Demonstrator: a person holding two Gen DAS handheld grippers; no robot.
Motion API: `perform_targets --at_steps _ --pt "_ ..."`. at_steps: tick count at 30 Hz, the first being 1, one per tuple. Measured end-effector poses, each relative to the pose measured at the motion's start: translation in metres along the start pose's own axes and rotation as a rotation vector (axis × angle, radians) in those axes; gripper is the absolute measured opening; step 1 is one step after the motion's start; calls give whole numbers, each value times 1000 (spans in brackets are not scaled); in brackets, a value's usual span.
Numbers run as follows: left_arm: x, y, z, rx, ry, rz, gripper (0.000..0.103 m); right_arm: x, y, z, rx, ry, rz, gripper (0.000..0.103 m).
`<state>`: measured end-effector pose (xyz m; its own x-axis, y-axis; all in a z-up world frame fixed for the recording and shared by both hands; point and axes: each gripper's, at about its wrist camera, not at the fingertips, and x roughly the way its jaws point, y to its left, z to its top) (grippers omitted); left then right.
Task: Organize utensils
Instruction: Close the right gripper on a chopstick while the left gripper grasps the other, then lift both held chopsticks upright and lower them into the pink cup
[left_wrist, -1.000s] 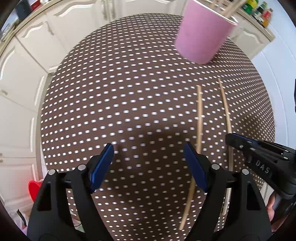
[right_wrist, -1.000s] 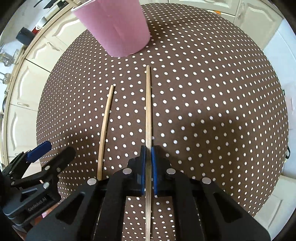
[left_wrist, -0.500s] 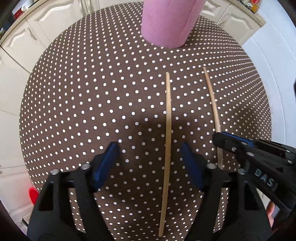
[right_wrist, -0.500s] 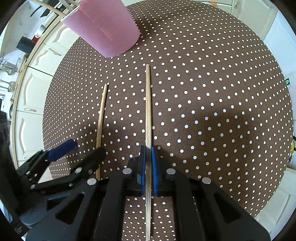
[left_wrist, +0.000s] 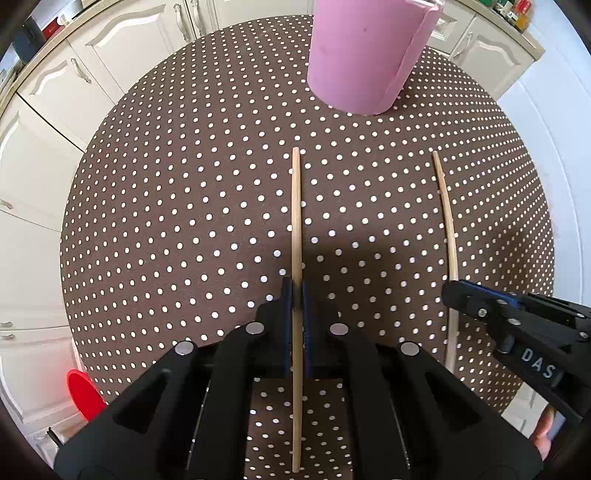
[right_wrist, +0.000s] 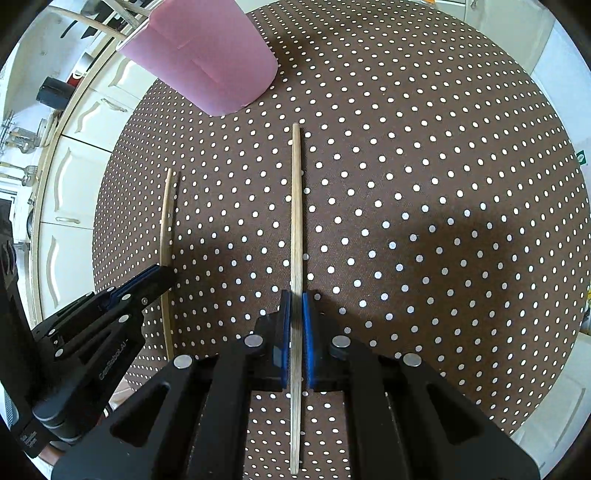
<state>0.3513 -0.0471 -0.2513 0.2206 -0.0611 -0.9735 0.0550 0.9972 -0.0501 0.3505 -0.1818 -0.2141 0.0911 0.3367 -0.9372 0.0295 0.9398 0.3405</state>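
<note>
1. You are working over a round table (left_wrist: 155, 206) in a brown, white-dotted cloth, with cream cabinets (left_wrist: 92, 70) lining the room behind.
2. A pink cup (left_wrist: 365, 55) is standing near the far edge.
3. Your left gripper (left_wrist: 296, 291) is pinching the left chopstick (left_wrist: 296, 221), jaws having just closed.
4. Your right gripper (right_wrist: 296, 299) is pinching the right chopstick (right_wrist: 296, 206).
5. Bare cloth is lying open on both outer sides.
</note>
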Motion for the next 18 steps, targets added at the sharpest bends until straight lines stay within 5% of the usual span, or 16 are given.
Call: perform_targets --at_steps 18 --pt "-84 11 9 -31 -155 -26 6 -67 14 26 -4 -165 44 5"
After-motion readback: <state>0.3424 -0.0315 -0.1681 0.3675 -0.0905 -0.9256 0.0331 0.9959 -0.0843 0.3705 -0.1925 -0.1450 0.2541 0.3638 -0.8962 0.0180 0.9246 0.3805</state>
